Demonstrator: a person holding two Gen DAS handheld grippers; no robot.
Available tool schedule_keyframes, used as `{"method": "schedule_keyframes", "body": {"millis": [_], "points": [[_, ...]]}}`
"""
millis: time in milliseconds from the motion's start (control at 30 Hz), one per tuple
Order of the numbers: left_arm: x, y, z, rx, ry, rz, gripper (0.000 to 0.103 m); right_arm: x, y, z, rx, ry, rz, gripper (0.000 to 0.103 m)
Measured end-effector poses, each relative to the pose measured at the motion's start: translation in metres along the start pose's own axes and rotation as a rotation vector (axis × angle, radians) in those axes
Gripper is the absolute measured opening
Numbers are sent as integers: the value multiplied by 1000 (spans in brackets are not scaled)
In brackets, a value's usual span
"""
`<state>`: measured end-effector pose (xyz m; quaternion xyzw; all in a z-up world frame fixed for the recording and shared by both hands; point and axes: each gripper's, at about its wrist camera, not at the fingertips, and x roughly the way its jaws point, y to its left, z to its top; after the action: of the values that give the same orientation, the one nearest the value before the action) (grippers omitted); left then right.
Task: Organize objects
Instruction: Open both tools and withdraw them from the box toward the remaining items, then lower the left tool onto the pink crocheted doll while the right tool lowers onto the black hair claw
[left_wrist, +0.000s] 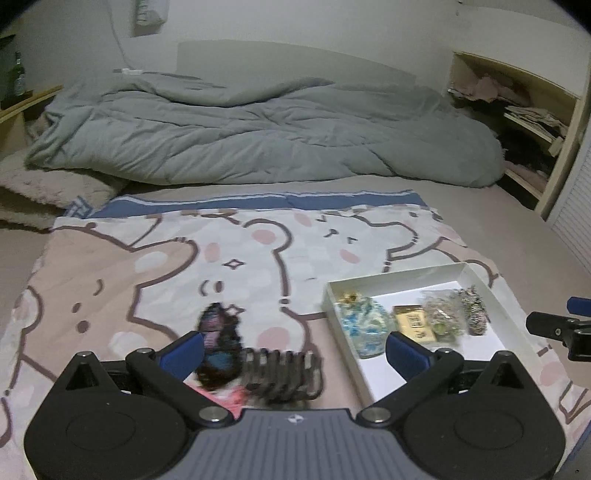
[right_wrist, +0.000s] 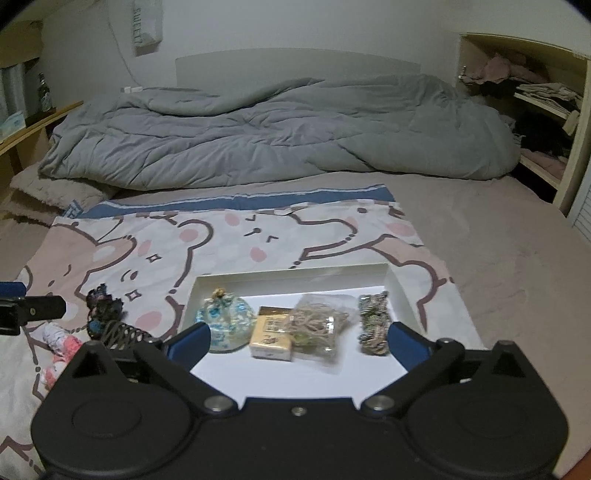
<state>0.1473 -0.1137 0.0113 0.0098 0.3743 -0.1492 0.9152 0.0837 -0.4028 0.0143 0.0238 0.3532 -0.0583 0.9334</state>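
one shallow white box (right_wrist: 397, 286), open top, rectangular, thin card walls, lies on a cartoon bear blanket (right_wrist: 155, 236) spread on the bed (right_wrist: 498, 251). four things inside it, in a row left to right: a round blue-and-white floral pouch (right_wrist: 226, 325) tied at the top with a gold knot; a small yellow carton (right_wrist: 271, 334) with dark print; a clear plastic bag of coiled beige cord (right_wrist: 319, 326); a long strip of mixed-colour braided bands (right_wrist: 373, 321). all four sit toward the near half of the box, close together, the strip a little apart on the right.

outside the box, on the blanket to its left: one dark ruffled hair tie (left_wrist: 218, 332) with pink and blue patches, blurred; one dark claw clip (left_wrist: 282, 373) with a row of teeth, just beside it on the right; pink-and-white fabric pieces (right_wrist: 61, 341) nearer and further left, count unclear.

left gripper (left_wrist: 293, 350): jaws wide, nothing between the blue pads, hovering over the hair tie and clip. right gripper (right_wrist: 297, 341): jaws wide, nothing gripped, hovering at the near edge of the box with the row of four seen between the pads.

far side: one rumpled grey quilted duvet (right_wrist: 258, 136) across the bed; one open shelf (right_wrist: 543, 99) of folded clothes at far right.
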Motion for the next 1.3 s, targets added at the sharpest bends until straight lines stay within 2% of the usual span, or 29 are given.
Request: {"method": "schedule_keyframes", "body": {"millis": [400, 833, 1067, 1300], "points": [[-29, 67, -9, -65, -19, 101, 103, 6, 65, 10, -43, -9, 90, 103], [-43, 124, -26, -125, -14, 172, 103, 23, 134, 19, -85, 10, 187, 103], [-41, 136, -29, -133, -21, 171, 103, 28, 155, 17, -96, 8, 217, 103], [-33, 133, -31, -77, -23, 169, 103, 36, 164, 11, -99, 13, 212, 103]]}}
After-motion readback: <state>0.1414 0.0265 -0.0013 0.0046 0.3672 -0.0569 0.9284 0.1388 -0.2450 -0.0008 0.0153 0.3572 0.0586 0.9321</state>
